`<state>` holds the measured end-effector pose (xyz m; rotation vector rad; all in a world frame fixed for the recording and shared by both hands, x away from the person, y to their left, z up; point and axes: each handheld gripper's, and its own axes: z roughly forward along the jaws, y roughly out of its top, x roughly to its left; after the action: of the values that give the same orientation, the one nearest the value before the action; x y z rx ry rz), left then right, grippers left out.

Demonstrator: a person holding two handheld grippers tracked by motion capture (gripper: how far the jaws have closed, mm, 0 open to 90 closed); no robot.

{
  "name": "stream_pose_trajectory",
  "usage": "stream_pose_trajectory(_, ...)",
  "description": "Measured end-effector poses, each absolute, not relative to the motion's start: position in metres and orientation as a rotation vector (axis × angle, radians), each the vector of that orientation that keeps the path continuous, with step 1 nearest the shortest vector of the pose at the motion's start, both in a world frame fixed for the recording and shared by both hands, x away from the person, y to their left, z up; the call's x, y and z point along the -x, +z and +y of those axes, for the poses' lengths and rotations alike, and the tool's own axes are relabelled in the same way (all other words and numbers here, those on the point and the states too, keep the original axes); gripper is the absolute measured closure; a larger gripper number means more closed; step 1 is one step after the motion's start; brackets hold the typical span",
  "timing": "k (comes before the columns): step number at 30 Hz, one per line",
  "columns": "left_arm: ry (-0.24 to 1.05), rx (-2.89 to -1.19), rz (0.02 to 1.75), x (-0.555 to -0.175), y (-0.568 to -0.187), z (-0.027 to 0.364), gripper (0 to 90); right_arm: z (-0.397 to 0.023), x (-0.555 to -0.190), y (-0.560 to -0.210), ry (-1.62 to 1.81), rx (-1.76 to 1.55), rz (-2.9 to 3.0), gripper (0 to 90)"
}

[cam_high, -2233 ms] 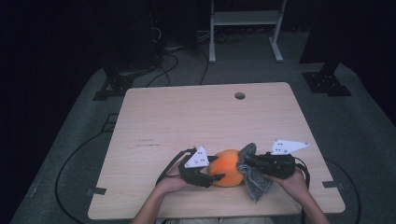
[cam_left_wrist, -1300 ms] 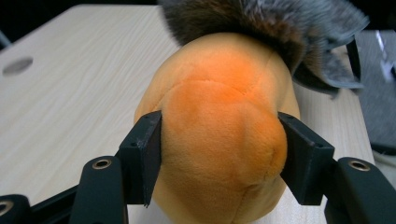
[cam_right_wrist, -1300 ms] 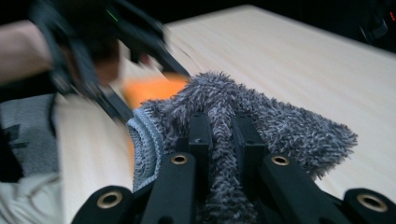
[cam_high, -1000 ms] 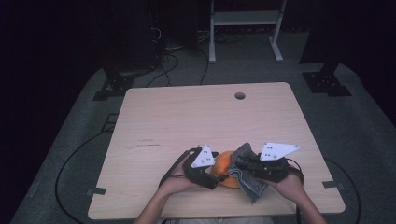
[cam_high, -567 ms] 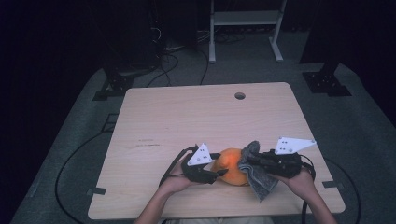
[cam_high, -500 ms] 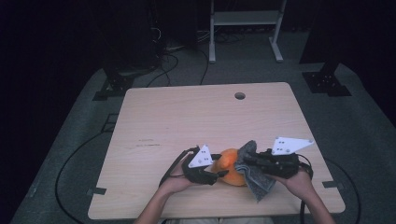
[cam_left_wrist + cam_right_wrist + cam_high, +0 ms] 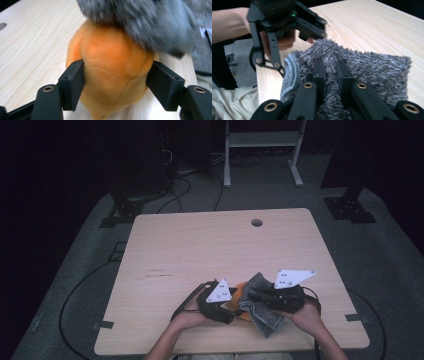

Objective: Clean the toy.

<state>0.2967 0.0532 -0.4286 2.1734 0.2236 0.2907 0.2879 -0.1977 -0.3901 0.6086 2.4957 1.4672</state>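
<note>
Meeting near the table's front edge; both hands [image 7: 300,317] level, fingers [image 7: 72,82] facing inward.

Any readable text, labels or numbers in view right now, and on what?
Nothing legible.
Faint dark print on the light wooden table: too small to read.
Small dark marks on the grey three-cornered plates of the left gripper and the right gripper: dots, not words.
Orange plush ball and grey fluffy cloth: no label visible.

the soft round thing [image 7: 110,72] is plain orange. the fuzzy cloth [image 7: 372,70] is mottled grey with a pale blue ribbed edge at nine o'clock. the table [image 7: 200,250] is light wood grain.
</note>
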Motion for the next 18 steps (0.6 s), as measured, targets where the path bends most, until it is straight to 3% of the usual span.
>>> stream_pose_trajectory(3, 0.282, -2.178, 0.235, -0.298, -0.429, 0.055, 33.2, -0.211, -0.29, -0.392, 1.456, -0.671, 2.471, 79.8)
stream_pose_trajectory(6, 0.222, -2.136, 0.29, -0.3, -0.424, 0.05, 19.2, -0.215, -0.291, -0.396, 1.478, -0.703, 2.469, 79.8)
stream_pose_trajectory(7, 0.238, -2.117, 0.291, -0.298, -0.422, 0.047, 18.3, -0.214, -0.29, -0.397, 1.487, -0.697, 2.475, 79.8)
stream_pose_trajectory(10, 0.293, -2.145, 0.276, -0.297, -0.421, 0.045, 22.3, -0.205, -0.287, -0.396, 1.466, -0.657, 2.477, 79.8)
stream_pose_trajectory(18, 0.262, -2.265, 0.309, -0.303, -0.432, 0.058, 33.7, -0.23, -0.295, -0.402, 1.447, -0.75, 2.444, 79.7)
